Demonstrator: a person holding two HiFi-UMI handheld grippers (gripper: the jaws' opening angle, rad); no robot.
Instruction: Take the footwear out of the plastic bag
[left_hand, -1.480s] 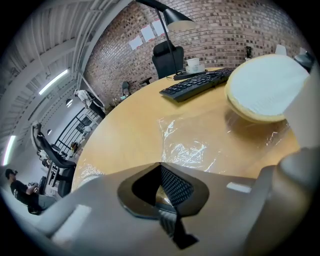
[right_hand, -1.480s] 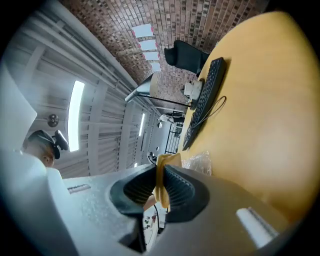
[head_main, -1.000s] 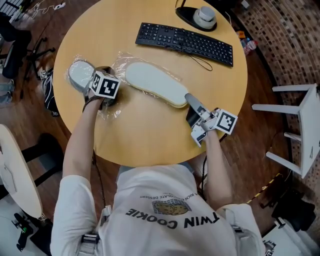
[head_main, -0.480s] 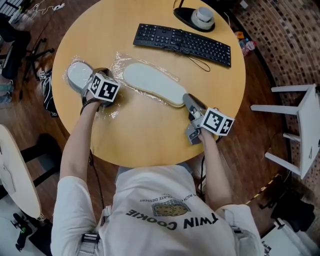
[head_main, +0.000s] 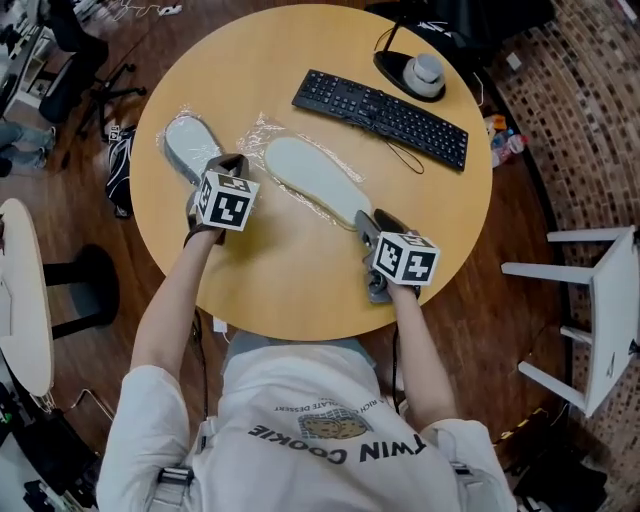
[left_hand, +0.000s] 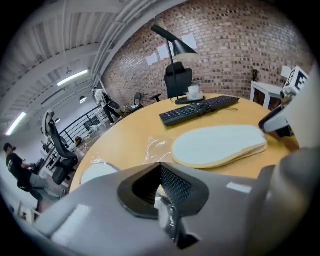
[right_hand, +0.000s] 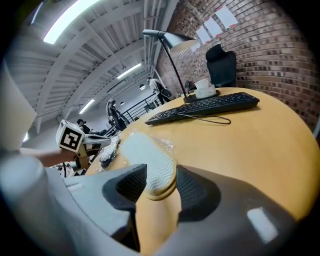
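Keyboard (head_main: 380, 118) behind 2 slippers (head_main: 315, 180), all on table (head_main: 290, 285).

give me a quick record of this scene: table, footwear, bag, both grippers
table: round, wooden
also on it: keyboard, lamp base
big slipper: sole up, mid table
small slipper: near the table's left edge
left gripper: shut on bag
right gripper: jaws have just been opening, big slipper's heel between them, not pressed
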